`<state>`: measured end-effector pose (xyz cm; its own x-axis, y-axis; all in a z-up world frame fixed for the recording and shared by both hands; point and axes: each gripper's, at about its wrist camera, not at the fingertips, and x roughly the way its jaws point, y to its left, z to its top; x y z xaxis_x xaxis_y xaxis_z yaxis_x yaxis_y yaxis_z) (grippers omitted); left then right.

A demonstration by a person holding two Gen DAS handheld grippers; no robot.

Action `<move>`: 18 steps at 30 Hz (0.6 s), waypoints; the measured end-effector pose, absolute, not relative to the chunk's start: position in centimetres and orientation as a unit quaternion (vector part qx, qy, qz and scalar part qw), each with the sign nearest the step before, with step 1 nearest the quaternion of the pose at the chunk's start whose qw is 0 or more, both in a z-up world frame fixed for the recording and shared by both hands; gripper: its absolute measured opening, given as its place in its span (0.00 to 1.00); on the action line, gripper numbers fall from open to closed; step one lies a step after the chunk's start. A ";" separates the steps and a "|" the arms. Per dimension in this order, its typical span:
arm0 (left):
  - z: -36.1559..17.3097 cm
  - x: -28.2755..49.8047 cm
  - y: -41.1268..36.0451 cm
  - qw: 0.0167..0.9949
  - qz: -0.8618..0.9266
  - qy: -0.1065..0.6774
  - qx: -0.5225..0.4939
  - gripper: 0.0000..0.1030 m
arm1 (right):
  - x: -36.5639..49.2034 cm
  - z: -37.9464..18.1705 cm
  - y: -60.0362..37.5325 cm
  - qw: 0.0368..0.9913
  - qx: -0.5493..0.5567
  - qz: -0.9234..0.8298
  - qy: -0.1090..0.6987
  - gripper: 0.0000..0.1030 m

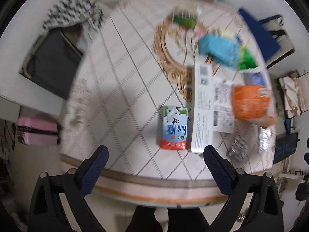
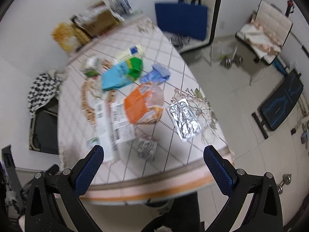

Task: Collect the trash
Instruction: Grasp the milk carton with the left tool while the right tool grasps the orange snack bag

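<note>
Spread wide and empty above table (image 1: 119, 89) edge: left gripper (image 1: 155, 155), milk carton (image 1: 173, 128) at twelve o'clock. Likewise right gripper (image 2: 153, 154), holding nothing, crumpled foil (image 2: 146, 147) just ahead, foil tray (image 2: 184, 119) at one o'clock.

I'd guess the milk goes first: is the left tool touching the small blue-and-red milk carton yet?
Apart. The left wrist view shows the left tool open, with bare tablecloth between its fingertips and the small blue-and-red milk carton.
</note>
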<state>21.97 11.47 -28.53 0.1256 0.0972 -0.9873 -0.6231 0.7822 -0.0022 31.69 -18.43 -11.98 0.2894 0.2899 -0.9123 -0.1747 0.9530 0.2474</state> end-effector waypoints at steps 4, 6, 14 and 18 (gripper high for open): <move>-33.8 25.4 12.2 0.687 0.244 0.643 -0.233 0.94 | 38.2 -17.3 -16.0 0.775 0.035 0.146 0.614 0.89; -35.5 26.2 12.6 0.672 0.246 0.655 -0.243 0.73 | 40.9 -19.6 -14.8 0.763 0.031 0.149 0.629 0.89; -37.3 24.6 13.8 0.644 0.257 0.667 -0.272 0.52 | 45.5 -25.4 -10.3 0.724 0.007 0.164 0.670 0.88; -37.3 23.1 14.2 0.634 0.269 0.674 -0.267 0.44 | 45.4 -26.4 -8.9 0.721 -0.013 0.171 0.672 0.45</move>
<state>23.07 14.24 -37.26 -0.0524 -0.0188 -0.9984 -0.7018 0.7120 0.0234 45.37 -8.92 -26.38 0.0386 0.2299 -0.9725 -0.2635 0.9411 0.2120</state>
